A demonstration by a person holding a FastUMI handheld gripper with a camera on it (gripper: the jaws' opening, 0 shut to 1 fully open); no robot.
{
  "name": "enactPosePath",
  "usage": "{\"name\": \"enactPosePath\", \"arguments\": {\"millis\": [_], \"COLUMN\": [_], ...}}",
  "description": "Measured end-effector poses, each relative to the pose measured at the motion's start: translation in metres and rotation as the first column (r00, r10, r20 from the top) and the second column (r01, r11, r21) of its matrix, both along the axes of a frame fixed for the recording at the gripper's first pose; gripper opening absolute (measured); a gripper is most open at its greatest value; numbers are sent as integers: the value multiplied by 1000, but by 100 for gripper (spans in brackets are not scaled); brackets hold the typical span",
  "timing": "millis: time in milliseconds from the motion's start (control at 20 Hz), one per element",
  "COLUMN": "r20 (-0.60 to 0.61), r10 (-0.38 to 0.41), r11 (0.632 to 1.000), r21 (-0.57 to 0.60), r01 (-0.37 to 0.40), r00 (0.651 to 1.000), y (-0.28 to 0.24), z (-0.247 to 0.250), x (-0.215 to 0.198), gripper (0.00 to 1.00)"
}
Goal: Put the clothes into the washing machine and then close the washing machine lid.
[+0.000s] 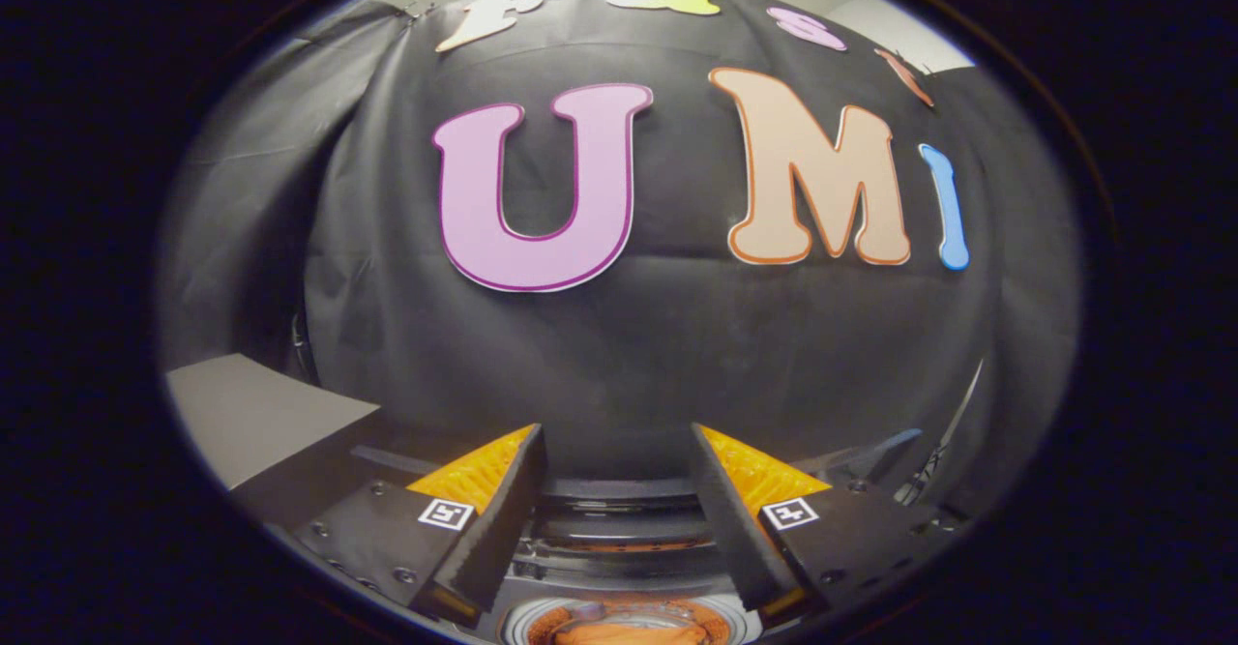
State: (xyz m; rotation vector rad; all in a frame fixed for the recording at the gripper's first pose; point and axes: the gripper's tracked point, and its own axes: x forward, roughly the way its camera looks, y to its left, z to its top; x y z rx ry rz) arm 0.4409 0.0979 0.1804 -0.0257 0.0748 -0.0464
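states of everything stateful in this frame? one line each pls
gripper: open, fingers spread, nothing held between them.
washing machine: below and between the fingers, lid open, round drum opening exposed.
clothes: orange fabric already inside the drum.

Booth wall [619, 336] showing black cloth; tabletop [242, 413] showing pale grey; clothes [629, 633] showing orange below the gripper [617, 452].

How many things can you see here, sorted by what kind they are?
Gripper with its two fingers apart, nothing between them: 1
Dark round washing machine rim between and below the fingers: 1
Orange cloth in the round opening under the fingers: 1
Grey flat surface beside the booth wall: 1
Total: 4
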Motion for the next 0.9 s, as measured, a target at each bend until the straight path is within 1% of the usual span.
{"name": "enactPosePath", "arguments": {"millis": [200, 500, 750, 900], "r20": [-6, -53, -44, -32], "r10": [-7, -8, 3, 1], "r11": [1000, 1000, 999, 1000], "r21": [-1, 0, 33, 18], "r01": [7, 8, -1, -1], "r00": [1000, 999, 999, 999], "y": [2, 3, 0, -6], "z": [-10, -34, -36, -36], "x": [-37, -84, -109, -124], "gripper": [92, 92, 92, 92]}}
